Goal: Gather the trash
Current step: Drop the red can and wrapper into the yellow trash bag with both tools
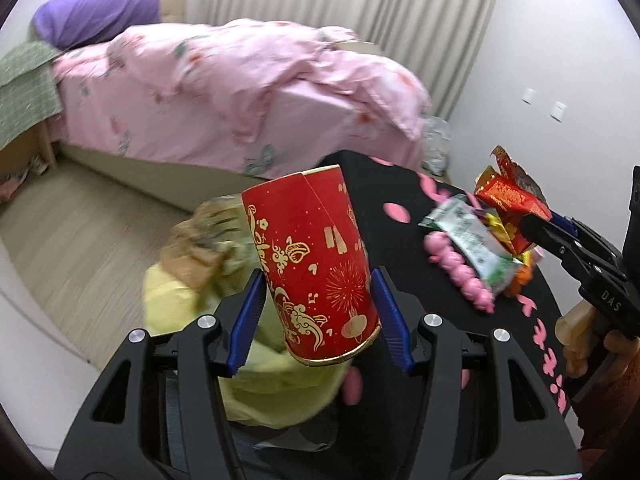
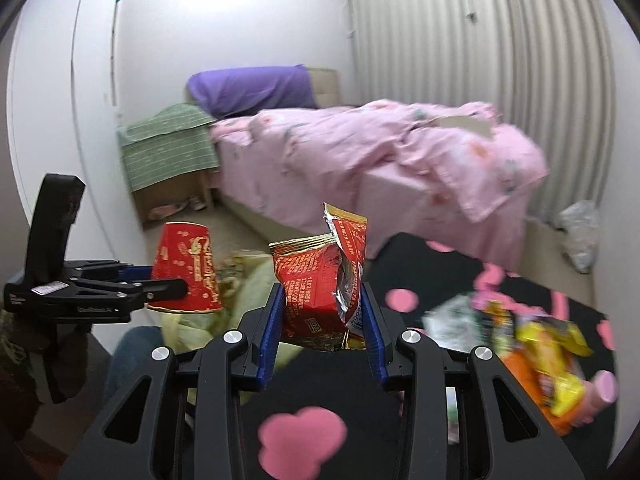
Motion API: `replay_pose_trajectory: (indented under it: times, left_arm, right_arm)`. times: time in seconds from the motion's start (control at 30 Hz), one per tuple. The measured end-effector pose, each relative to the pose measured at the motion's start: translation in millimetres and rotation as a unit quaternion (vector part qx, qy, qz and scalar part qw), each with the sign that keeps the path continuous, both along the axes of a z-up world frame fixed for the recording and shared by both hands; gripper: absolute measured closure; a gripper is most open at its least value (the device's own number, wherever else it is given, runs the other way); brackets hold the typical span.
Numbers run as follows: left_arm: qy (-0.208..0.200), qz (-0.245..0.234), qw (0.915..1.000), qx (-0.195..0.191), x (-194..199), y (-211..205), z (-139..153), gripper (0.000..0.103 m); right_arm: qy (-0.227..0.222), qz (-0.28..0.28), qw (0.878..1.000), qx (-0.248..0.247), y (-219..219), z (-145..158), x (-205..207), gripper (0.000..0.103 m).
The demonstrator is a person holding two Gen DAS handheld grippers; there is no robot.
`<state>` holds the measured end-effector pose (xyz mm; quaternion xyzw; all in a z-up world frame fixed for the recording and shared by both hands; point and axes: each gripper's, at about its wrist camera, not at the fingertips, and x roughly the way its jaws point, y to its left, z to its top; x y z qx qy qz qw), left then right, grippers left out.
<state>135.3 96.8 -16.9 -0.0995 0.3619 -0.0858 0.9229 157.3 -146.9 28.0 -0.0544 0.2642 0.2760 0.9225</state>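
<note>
Left wrist view: the left gripper (image 1: 318, 312) grasps a red paper cup (image 1: 316, 264), upside down and tilted; the thin wall could crumple or slip free. Below it sits a yellow bag (image 1: 180, 304).

Right wrist view: the right gripper (image 2: 322, 316) clenches a red snack wrapper (image 2: 320, 280), whose slick foil might slide out. More wrappers (image 2: 552, 360) lie right of it on the black surface (image 2: 440, 272), the bed (image 2: 380, 152) beyond.

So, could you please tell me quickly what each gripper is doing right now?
Left gripper: closed on the red paper cup.
Right gripper: closed on the red snack wrapper.

Wrappers (image 2: 536, 344) on table (image 2: 320, 376) R; bag (image 1: 272, 376) L; bed (image 2: 360, 160) behind
</note>
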Motion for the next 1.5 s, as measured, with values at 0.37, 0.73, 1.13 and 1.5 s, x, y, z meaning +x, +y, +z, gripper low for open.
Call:
replay_pose_trajectory:
  times: [0.37,0.73,1.13,1.5]
  left_arm:
    - [0.075,0.0,0.9957,-0.055,45,50,-62,0.051]
    - [0.117,0.027,0.9928,0.005,44,69,-97,0.052]
    - [0.121,0.005,0.9926,-0.004,74,61,-102,0.052]
    - [0.109,0.018,0.9905,-0.082,65,78,-91,0.045]
  right_arm:
    - [0.087,0.044,0.995,0.012,55,-47,67,0.067]
    - [0.179,0.183,0.967,-0.005,127,-90,119,0.067]
    - [0.2,0.154,0.955,-0.153,143,-144,153,0.068]
    - [0.192,0.143,0.966,-0.099,127,-133,139,0.064]
